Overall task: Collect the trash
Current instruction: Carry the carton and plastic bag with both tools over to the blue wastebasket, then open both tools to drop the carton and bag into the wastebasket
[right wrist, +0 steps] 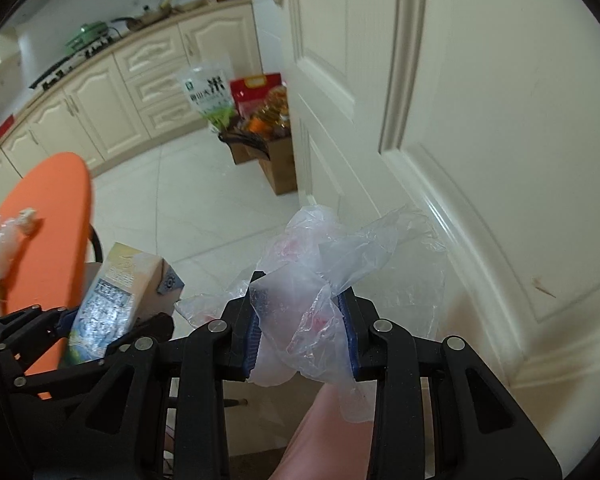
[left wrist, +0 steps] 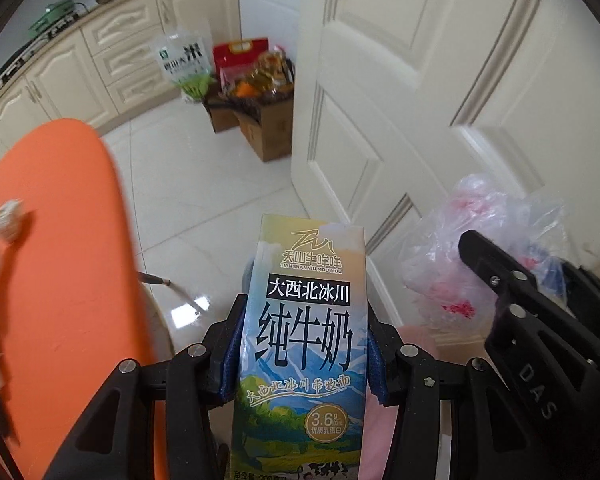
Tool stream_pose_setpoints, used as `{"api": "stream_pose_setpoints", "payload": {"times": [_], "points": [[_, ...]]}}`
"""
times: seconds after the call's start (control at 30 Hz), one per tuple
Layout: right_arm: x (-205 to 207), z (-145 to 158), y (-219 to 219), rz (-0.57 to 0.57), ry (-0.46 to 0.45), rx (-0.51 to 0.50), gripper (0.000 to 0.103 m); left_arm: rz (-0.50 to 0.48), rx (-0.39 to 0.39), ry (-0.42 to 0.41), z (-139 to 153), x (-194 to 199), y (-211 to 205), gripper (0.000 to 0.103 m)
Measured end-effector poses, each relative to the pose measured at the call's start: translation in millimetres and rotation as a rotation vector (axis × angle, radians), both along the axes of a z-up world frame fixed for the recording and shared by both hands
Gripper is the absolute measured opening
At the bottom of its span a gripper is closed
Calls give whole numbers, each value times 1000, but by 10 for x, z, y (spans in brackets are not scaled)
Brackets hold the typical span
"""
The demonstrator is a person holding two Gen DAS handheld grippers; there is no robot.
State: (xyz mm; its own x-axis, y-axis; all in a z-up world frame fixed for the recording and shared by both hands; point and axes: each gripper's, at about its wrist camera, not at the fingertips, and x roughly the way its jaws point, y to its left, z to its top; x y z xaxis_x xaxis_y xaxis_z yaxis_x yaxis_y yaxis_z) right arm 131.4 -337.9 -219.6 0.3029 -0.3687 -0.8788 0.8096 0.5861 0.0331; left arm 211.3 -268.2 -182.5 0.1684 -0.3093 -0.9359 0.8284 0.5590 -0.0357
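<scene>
My left gripper is clamped on a milk carton, held upright w/ both pads on its sides, above the floor. My right gripper pinches a crumpled clear plastic bag, just right of the carton, near the door. Orange surface at left w/ more wrappers on it.

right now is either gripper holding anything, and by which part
Both are. The left gripper clamps the milk carton across its narrow sides, near the middle. The right gripper pinches the crumpled plastic bag around its bunched middle.
</scene>
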Motion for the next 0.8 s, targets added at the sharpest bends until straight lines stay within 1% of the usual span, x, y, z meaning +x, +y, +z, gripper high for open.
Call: {"api": "stream_pose_setpoints", "payload": {"times": [0.07,0.13,0.17,0.23,0.27,0.37,0.53,0.57,0.6,0.63,0.67,0.7,0.8], "points": [[9,-87,-102,2,15,11,31,-4,18,13,-139,125,-265,47],[32,-170,-209,9,14,33,31,-4,30,31,-259,243,-457,47],[14,-203,-266,13,17,37,31,-2,39,41,-325,316,-558,46],[77,-299,-346,18,35,40,31,5,47,51,-435,380,-697,46],[84,-332,-375,21,38,45,31,11,53,54,-493,477,-794,46],[165,-456,-475,27,42,73,31,23,69,51,-622,530,-887,47],[264,-623,-578,46,50,110,31,56,107,83,-842,627,-1082,48],[266,-643,-592,50,51,117,31,68,114,78,-873,679,-1126,48],[275,-663,-610,52,52,124,31,78,120,70,-872,651,-1081,49],[289,-690,-618,53,52,134,31,88,125,61,-878,647,-1065,50],[297,-715,-632,56,50,142,31,102,132,55,-895,693,-1099,55],[313,-734,-638,63,48,153,31,109,131,53,-857,633,-1044,59],[351,-781,-674,77,22,204,35,124,131,50,-856,592,-1042,61]]}}
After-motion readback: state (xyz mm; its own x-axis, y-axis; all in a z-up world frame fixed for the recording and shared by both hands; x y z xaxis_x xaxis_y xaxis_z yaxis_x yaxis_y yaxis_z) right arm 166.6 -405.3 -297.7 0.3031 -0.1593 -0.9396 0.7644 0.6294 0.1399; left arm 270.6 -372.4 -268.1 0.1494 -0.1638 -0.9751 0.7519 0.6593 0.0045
